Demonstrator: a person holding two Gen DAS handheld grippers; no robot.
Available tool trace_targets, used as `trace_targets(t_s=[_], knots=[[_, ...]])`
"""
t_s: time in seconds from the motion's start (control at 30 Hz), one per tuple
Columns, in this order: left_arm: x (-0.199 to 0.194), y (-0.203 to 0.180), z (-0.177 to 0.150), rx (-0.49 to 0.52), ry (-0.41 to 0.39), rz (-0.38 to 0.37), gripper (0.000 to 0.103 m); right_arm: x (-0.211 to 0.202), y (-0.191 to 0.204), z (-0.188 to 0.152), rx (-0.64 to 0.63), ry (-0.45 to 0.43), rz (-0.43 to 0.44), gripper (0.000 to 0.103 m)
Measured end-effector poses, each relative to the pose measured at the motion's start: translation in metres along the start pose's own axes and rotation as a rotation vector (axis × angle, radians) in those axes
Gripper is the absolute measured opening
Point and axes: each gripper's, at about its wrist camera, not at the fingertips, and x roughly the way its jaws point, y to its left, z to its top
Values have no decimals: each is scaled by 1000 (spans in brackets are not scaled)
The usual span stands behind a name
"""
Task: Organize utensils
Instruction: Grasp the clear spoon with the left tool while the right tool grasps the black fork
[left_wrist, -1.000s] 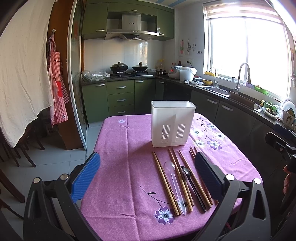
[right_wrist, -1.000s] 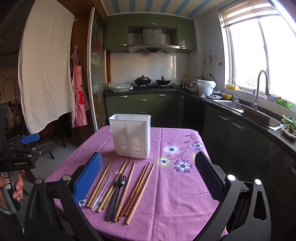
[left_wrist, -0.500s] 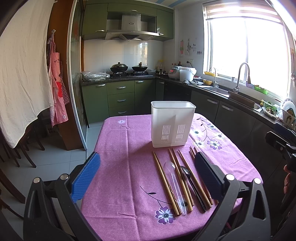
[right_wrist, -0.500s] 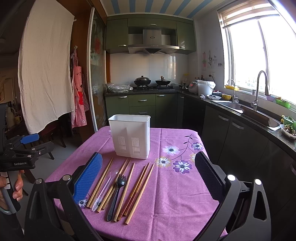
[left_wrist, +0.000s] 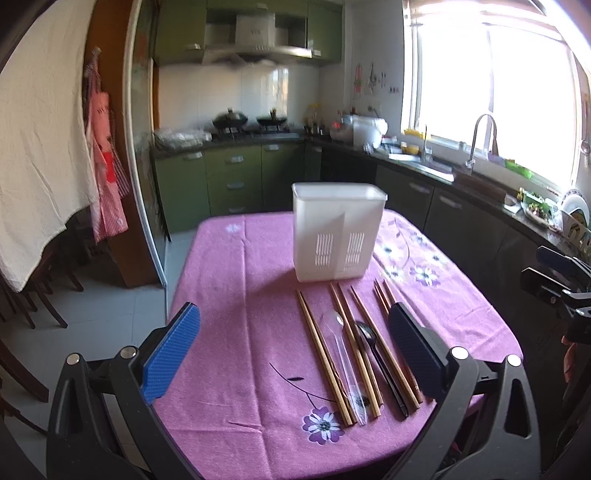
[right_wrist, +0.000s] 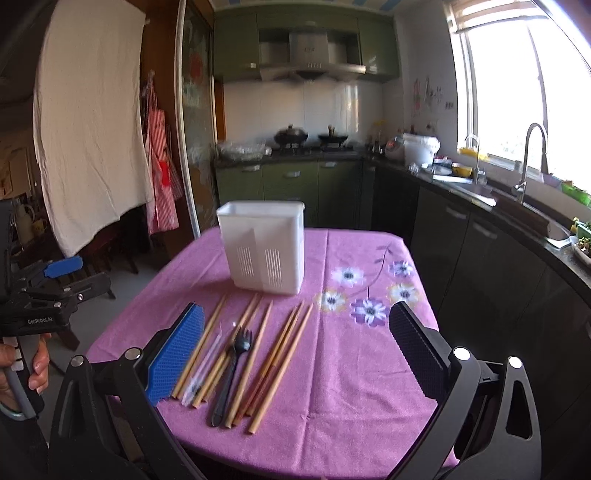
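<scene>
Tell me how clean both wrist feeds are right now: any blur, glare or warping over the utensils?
Left wrist: window blown out white, background cabinets smeared by motion blur, chopsticks and white holder still readable. Right wrist: holder and stove area soft, black fork fairly sharp, window glaring. Both views bend straight edges near the rim.

**Cloth, plastic and wood on the table**

The tablecloth (left_wrist: 236, 295) is matt purple-pink fabric, creased and printed with flowers. The utensil holder (left_wrist: 338, 236) looks like smooth white plastic, slotted low on its front. The chopsticks (right_wrist: 284, 354) appear to be plain wood or bamboo, unglossed. The spoon (left_wrist: 341, 354) is clear plastic; the spork (right_wrist: 231, 373) is matt black plastic. The left gripper (left_wrist: 291, 354) has ribbed blue pads (left_wrist: 170, 354) on black plastic frames.
</scene>
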Motion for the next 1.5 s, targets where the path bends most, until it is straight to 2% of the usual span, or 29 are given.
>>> trace_targets(t_s=[0.07,0.23,0.3,0.43,0.5,0.57,0.63,0.73,0.77,1.0,1.5], knots=[[12,-2,2,3,38,-5,97,13,-6,2,-5,48,-20,99],[51,-12,4,-1,162,-26,97,36,-17,6,-29,96,-27,99],[72,-17,4,-12,237,-74,97,47,-20,8,-33,120,-3,99],[104,-32,-1,10,337,-102,97,74,-26,9,-11,199,35,99],[116,-38,-2,19,372,-106,92,87,-33,8,15,230,34,99],[128,-42,-4,18,414,-129,78,96,-41,5,44,249,37,99],[141,-45,-5,4,458,-146,70,104,-49,1,70,271,44,94],[157,-48,-9,-1,500,-135,51,113,-54,-5,84,285,50,81],[160,-49,-10,-7,511,-133,45,116,-56,-8,83,292,48,74],[179,-54,-15,-4,567,-124,20,120,-57,-13,71,303,45,46],[211,-54,-23,17,626,-39,15,116,-53,-17,65,300,65,46]])
